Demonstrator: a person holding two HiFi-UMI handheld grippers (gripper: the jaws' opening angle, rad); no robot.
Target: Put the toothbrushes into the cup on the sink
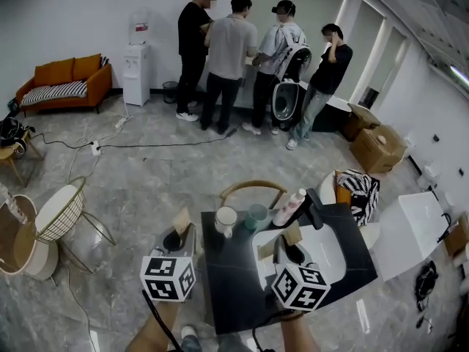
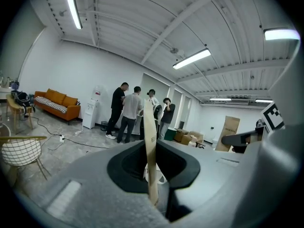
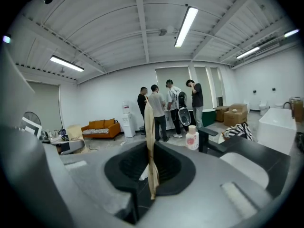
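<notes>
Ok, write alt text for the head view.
The left gripper holds a tan packet beside a black sink counter, and the right gripper holds a second tan packet over its white basin. A white cup, a teal cup and a bottle stand at its far edge; four people stand beyond.

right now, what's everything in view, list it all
counter: 1, black, straight ahead
basin: 1, white, counter's right half
white cup: 1, white, counter's far edge
teal cup: 1, teal, right of white cup
bottle: 1, white-pink, by teal cup
faucet: 1, black, behind basin
chair: 1, wooden, behind counter
wire chair: 1, white, floor at left
sofa: 1, orange, far left
water dispenser: 1, white, right of sofa
boxes: 2, brown, far right
people: 4, mixed tops, far wall
packet: 2, tan, one in each gripper
left gripper: 1, grey, fingers shut on packet
right gripper: 1, grey, fingers shut on packet
</notes>
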